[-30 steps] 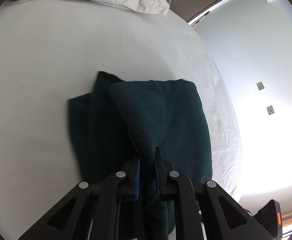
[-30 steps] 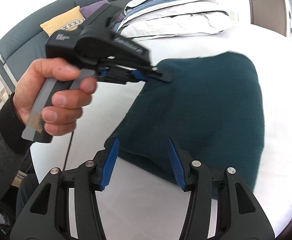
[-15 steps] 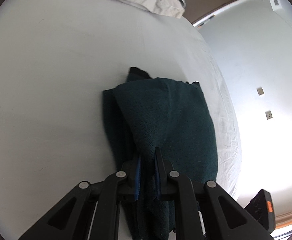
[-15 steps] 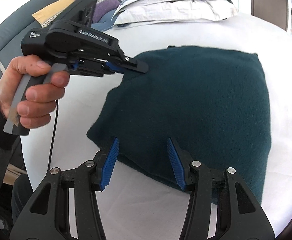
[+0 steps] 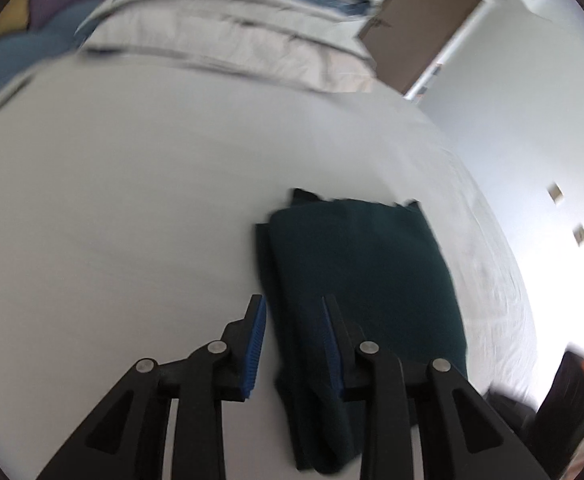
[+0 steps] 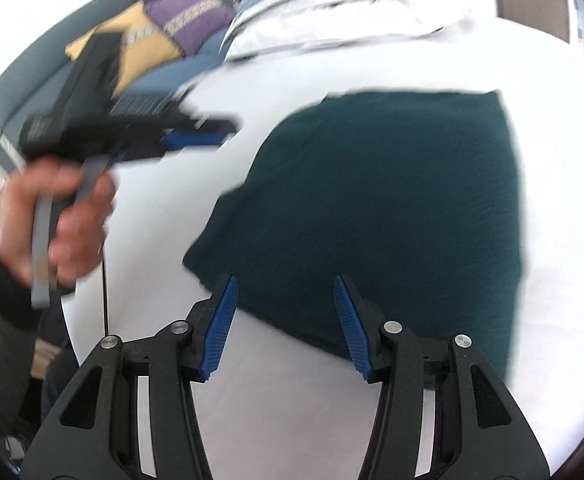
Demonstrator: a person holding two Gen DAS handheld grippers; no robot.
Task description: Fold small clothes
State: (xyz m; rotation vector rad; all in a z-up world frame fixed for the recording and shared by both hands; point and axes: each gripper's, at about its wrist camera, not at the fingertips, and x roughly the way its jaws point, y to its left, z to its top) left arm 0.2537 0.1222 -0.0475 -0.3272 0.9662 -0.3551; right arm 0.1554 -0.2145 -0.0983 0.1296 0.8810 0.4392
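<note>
A dark teal knitted garment (image 5: 364, 276) lies folded flat on the white bed sheet (image 5: 131, 220). It also shows in the right wrist view (image 6: 392, 200). My left gripper (image 5: 292, 308) is open and empty, just above the garment's near left edge. In the right wrist view the left gripper (image 6: 199, 136) is blurred, held up left of the garment, clear of it. My right gripper (image 6: 283, 288) is open and empty, hovering at the garment's near edge.
Folded white and blue bedding (image 5: 231, 28) is stacked at the head of the bed. A grey-blue sofa with yellow and purple cushions (image 6: 163, 32) stands behind. A brown door (image 5: 424, 20) and a white wall are on the right.
My left gripper has opened and let go of the garment, then pulled back to the left. The folded layer now lies flat. The right gripper stays open in place.
</note>
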